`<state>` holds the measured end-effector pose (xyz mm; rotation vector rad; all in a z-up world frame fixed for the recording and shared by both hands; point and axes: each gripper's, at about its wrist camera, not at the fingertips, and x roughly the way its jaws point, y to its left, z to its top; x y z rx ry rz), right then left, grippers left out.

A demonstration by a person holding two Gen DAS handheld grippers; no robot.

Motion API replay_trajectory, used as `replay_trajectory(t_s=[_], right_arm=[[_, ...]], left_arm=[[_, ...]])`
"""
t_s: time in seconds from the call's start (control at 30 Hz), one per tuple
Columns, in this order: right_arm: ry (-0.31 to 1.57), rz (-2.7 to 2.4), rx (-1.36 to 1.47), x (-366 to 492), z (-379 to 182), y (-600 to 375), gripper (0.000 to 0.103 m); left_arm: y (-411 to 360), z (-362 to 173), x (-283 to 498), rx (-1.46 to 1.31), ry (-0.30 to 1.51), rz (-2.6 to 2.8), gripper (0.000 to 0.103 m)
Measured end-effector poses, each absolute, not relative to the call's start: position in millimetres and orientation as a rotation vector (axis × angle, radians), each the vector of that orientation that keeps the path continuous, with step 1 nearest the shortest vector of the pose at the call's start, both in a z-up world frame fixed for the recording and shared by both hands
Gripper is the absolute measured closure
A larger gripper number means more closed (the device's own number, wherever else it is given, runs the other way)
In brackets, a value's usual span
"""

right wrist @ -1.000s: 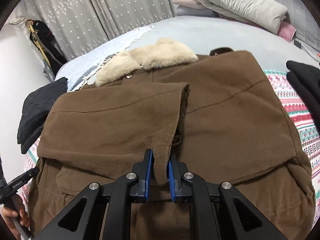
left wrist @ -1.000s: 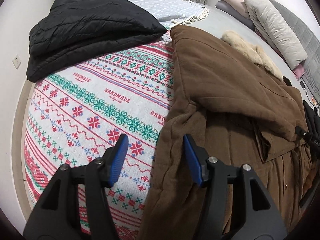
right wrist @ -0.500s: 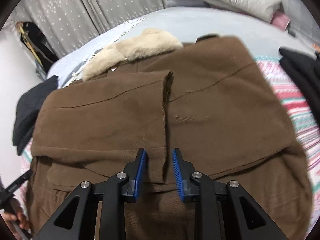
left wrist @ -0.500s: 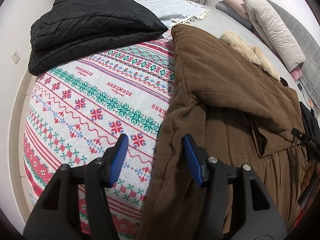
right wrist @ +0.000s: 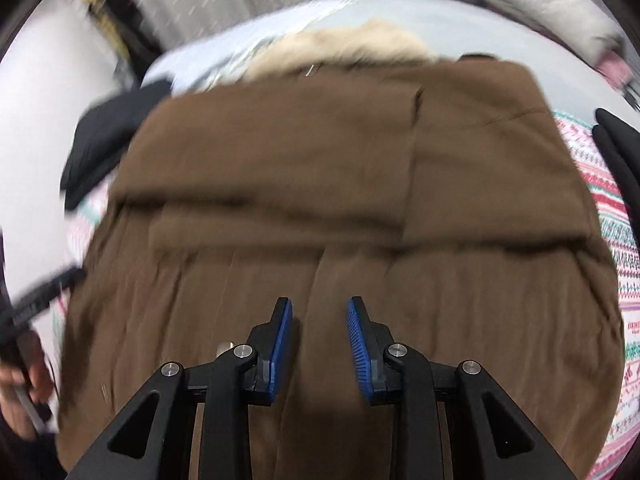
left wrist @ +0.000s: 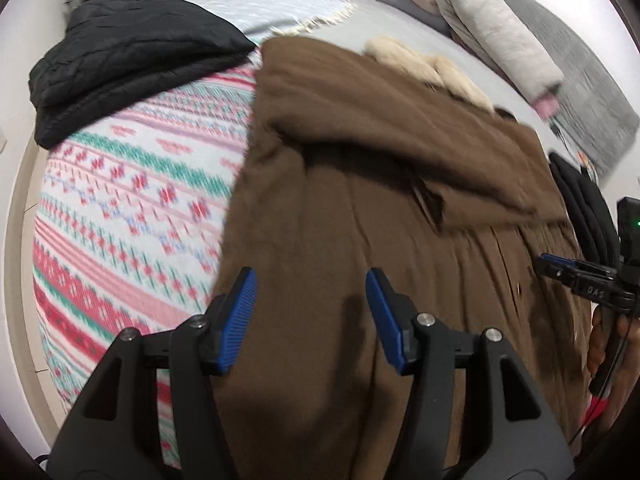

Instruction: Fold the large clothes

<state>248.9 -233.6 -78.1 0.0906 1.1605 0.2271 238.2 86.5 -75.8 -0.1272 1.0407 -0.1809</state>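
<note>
Left claw (left wrist: 310,316) and right claw (right wrist: 319,344) are held open, empty, over the brown fur-collared corduroy coat (right wrist: 340,184): sleeves folded in, bottom fold judged outstanding.

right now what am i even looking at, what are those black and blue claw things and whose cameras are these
Those are two hand-held grippers, each carried by a person, with a wide-angle camera looking along its fingers. One picture comes from the left gripper, the other from the right gripper. Both are open and hold nothing. Under them a brown coat with a cream fur collar lies on a patterned bedspread, its sleeves folded across the body. A folded black jacket sits beside it, and pillows lie farther back.
</note>
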Motion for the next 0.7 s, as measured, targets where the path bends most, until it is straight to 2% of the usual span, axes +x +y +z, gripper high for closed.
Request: replay_trajectory(t_s=[0.17,0.5,0.7], right_arm=[[1.229,0.264,0.056,205.0,-89.6,-248.2,0.065],[1.225,0.374,0.123,88.3,-90.1,-289.1,0.063],[1.237,0.366,0.107,43.4,-84.7,-308.6,0.063]], left_arm=[[90.9,-84.1,203.8,-0.094,1.079,-0.203,0.045],[103.9,-73.6,127.0,-0.12,1.096,-0.203,0.045],[94.2,-79.9,95.4,0.036,1.087,-0.149,0.044]])
